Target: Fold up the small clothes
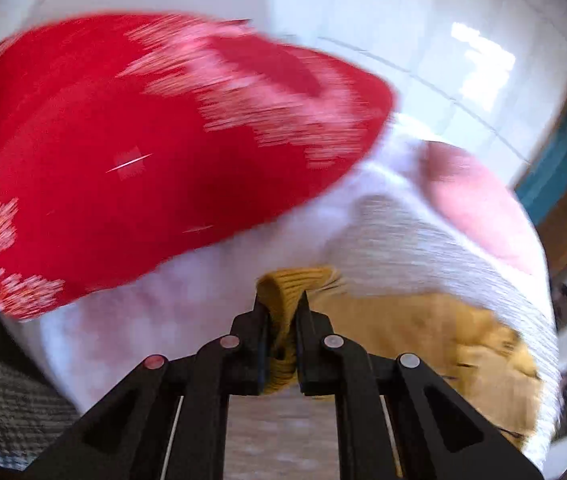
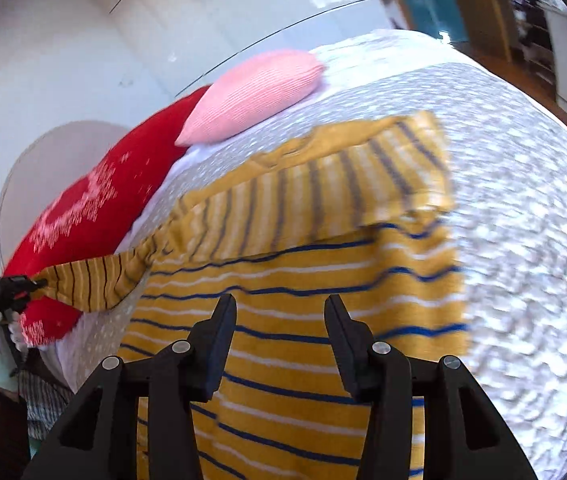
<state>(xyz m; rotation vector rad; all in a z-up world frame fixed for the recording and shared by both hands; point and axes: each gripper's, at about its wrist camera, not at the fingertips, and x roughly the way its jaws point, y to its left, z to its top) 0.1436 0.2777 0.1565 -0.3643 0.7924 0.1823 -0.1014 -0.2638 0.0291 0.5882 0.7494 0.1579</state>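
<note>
A small yellow sweater (image 2: pixel 303 332) with blue and white stripes lies on a bed with a grey-white dotted cover (image 2: pixel 523 240). Its top part is folded over, showing the paler inside. My left gripper (image 1: pixel 281 304) is shut on the sweater's ribbed yellow sleeve cuff (image 1: pixel 291 280). In the right wrist view the left gripper (image 2: pixel 23 284) holds that sleeve (image 2: pixel 91 280) stretched out to the left, off the bed's edge. My right gripper (image 2: pixel 279 304) is open and empty, just above the sweater's body.
A red cushion with a white pattern (image 1: pixel 143 152) and a pink cushion (image 2: pixel 255 92) lie at the far side of the bed. A white wall (image 2: pixel 83 40) is behind. A wooden floor and shelves (image 2: pixel 543 20) are at right.
</note>
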